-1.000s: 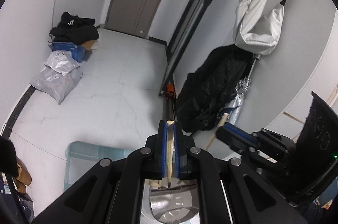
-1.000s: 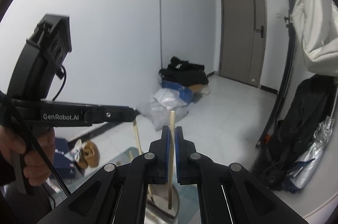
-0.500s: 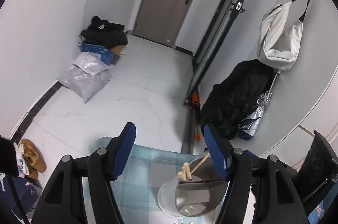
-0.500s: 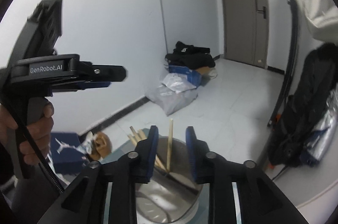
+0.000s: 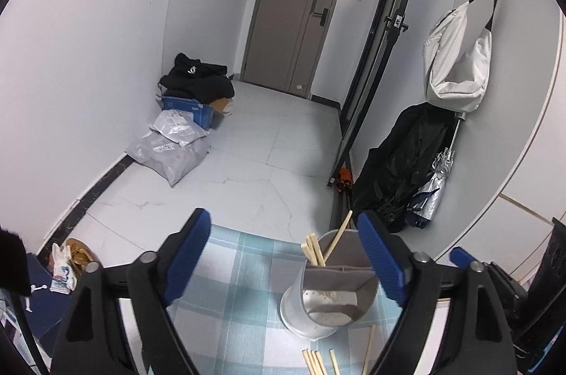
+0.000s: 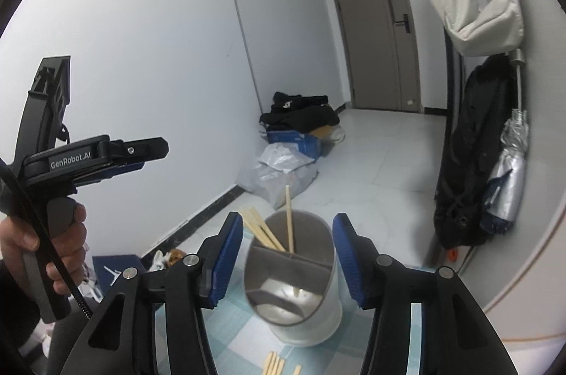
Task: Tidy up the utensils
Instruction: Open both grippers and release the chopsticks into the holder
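1. Our left tool [image 5: 283, 255] stands wide and its jaws are opening, with nothing pressed between the blue pads [image 5: 187, 249].
2. Our right tool [image 6: 288, 258] sits at a middling gap, jaws opening as well; the holder shows between the pads but they grip nothing.
3. The divided utensil holder [image 6: 300, 300] stands upright on the checked cloth [image 5: 244, 272], several wooden chopsticks [image 6: 263, 232] leaning in its far compartment.
4. Loose chopsticks [image 5: 316, 362] lie on the bench just in front of the holder.
5. For the next pick, we judge it best to lower one tool, close across a single stick near its middle, and keep clear of the holder's rim so it does not tip.
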Demonstrator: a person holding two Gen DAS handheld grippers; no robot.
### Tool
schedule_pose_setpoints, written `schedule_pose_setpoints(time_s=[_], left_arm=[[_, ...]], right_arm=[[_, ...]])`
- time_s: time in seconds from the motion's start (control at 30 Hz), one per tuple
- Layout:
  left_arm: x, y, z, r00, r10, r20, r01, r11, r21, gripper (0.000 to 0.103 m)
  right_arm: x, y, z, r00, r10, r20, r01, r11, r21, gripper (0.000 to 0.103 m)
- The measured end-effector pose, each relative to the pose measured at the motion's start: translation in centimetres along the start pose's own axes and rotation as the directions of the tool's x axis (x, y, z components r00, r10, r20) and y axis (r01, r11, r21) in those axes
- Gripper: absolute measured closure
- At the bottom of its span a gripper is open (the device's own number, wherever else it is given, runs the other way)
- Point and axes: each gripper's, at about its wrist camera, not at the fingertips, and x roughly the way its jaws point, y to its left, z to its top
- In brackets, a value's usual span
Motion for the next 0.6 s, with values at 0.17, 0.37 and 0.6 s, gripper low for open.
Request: schedule_pose_setpoints(time_s=[0.17,0.37,0.6], left_arm=[[-1.6,-0.4,-0.9,0.999,0.037,0.030,-0.037,0.999,0.014,0.012],[-2.9,-0.9,-2.5,0.998,0.042,0.057,-0.044,0.998,0.037,0.007],[-3.3,-1.2,-4.6,0.996,0.047,0.077,-0.050,0.998,0.048,0.003]], right_arm=[[-2.1,0.5,-0.8,1.000,-0.019,0.022,0.018,0.999,0.030,0.040],[-4.1,0.9,-1.9,0.998,-0.041,0.040,0.039,0.998,0.057,0.032],[-5.2,0.8,-4.1,0.997,-0.073,0.034,0.070,0.994,0.081,0.026]])
